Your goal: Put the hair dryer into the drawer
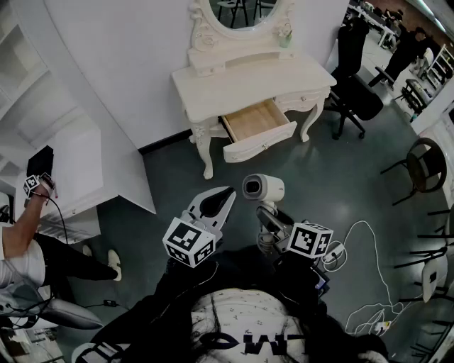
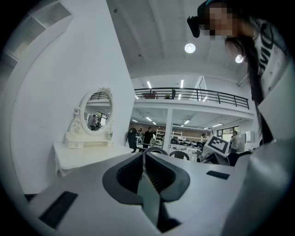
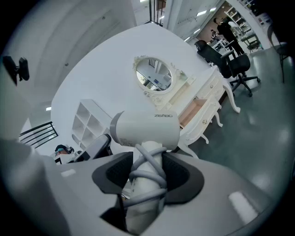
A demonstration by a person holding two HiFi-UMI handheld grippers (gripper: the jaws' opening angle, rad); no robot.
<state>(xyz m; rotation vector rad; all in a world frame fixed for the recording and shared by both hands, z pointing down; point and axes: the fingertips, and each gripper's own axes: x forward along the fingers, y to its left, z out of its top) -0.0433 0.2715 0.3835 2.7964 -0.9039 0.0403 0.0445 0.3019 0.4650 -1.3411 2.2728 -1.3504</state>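
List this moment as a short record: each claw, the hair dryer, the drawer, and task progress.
right claw: shut on the handle of the hair dryer; the cord is wound round the handle
left claw: shut, nothing between its jaws
hair dryer: held over the floor, barrel out past the jaw tips, short of the dressing table
drawer: pulled open
task progress: dryer in hand, not yet in the drawer

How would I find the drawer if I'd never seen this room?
Look for the white dressing table with the oval mirror, against the wall. Under its top, the drawer is the only one pulled out, showing a bare wooden inside.
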